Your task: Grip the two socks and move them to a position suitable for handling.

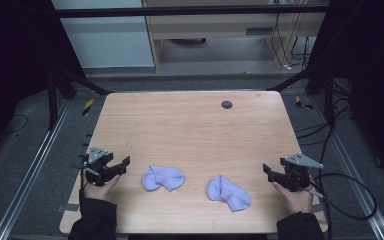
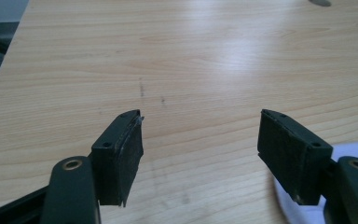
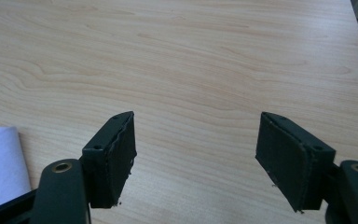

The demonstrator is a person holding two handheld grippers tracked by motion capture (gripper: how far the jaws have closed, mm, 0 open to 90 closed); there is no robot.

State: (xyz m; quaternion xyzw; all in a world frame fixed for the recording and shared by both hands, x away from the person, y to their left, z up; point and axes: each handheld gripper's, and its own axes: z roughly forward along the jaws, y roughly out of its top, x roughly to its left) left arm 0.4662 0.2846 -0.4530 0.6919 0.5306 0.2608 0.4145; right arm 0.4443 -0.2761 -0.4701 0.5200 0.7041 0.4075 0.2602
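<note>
Between the wide-open, empty left gripper (image 1: 122, 166) and right gripper (image 1: 269, 171) lie two light, limp socks (image 1: 163, 178); pinch a bunched fold.

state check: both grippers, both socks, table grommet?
left gripper: open, nothing between its jaws, held by the table's left edge
right gripper: open, nothing between its jaws, held by the table's right edge
left lavender sock: crumpled, lying loose on the table, untouched
right lavender sock: crumpled, lying loose, apart from the other sock
round grommet: set in the tabletop near the far edge
wooden table: bare apart from the socks
</note>
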